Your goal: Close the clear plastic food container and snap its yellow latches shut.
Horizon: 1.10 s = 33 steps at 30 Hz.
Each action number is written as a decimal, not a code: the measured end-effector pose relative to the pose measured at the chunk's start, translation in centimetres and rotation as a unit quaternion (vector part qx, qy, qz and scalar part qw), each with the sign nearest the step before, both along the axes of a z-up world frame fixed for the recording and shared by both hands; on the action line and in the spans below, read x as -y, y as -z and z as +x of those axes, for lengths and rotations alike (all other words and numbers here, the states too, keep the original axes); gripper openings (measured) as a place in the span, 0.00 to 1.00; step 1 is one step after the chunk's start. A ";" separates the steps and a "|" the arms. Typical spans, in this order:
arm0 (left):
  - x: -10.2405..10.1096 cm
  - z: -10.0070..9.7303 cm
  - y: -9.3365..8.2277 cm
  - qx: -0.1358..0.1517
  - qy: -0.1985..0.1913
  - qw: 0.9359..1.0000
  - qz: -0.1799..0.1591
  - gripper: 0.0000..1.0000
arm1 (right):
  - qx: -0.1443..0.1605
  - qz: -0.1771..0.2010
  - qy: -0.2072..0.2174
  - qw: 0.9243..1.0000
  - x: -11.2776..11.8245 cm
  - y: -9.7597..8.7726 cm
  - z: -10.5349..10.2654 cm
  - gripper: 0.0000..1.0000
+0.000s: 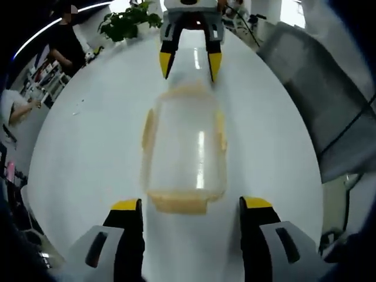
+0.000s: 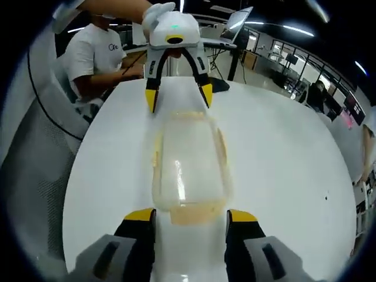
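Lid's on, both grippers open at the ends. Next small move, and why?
Probably ease the left gripper forward onto the near end latch. The container lies on the table with lid down, the latch sits just ahead between the open jaws, and the right gripper waits opposite.

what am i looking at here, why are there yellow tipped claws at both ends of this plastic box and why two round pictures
There is no robot here. A person holds a two-jaw gripper in each hand, and each gripper carries a fisheye camera looking along its own jaws, which is why both pictures are round.

In the left gripper view, the left gripper rises from the bottom and the right gripper faces it from across the table. The right gripper view shows the same scene from the other end.

Between them, on a white table, lies a clear plastic food container with yellow latches on its edges. Both grippers are open, one at each end, and hold nothing.
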<state>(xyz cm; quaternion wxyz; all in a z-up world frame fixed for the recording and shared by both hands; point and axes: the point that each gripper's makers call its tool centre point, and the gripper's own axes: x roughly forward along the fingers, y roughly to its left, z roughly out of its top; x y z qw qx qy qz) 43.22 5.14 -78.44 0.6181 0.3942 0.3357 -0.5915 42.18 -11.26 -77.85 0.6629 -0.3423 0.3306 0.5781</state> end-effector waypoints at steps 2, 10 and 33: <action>0.0 0.0 0.1 0.000 0.006 1.000 0.000 0.63 | 0.001 -0.012 -0.001 1.000 0.1 0.4 0.2 0.46; -0.6 0.5 0.9 -0.004 0.011 1.000 0.015 0.56 | -0.002 -0.032 -0.012 0.999 0.1 1.1 0.8 0.42; 0.1 0.1 1.4 -0.029 0.010 0.999 0.015 0.38 | -0.036 -0.051 -0.032 0.998 -0.2 2.6 0.5 0.37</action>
